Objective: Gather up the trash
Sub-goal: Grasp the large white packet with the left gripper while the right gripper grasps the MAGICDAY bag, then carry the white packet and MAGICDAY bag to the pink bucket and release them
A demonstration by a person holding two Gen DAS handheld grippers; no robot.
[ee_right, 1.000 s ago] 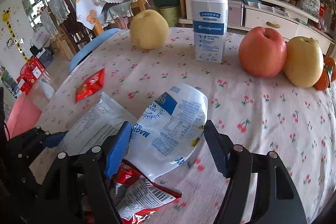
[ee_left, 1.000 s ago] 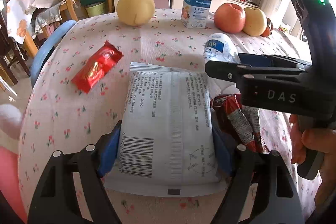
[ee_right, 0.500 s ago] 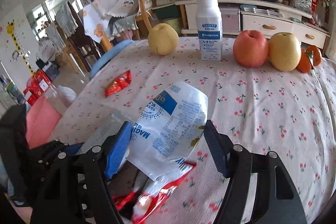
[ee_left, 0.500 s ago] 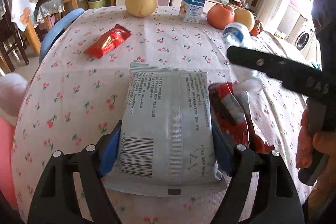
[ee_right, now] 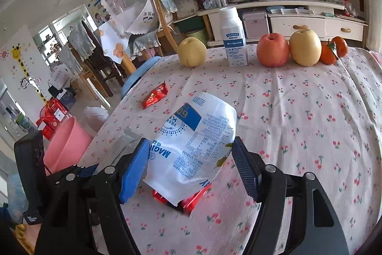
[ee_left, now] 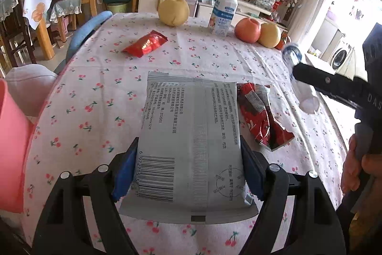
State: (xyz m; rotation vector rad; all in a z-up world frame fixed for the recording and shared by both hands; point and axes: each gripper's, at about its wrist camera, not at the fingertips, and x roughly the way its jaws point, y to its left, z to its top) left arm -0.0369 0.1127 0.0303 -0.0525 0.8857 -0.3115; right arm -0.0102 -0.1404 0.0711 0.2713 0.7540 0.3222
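Left wrist view: left claw pinching flat grey printed foil packet; right claw pinching white-blue plastic pouch. Risk: slick edge-held wrappers slipping before pink bucket, left of claws.

I log one table under a cherry-print cloth. On it: pear, milk bottle, apple, second pear, two tangerines along the far edge; red packet; crumpled red wrapper.
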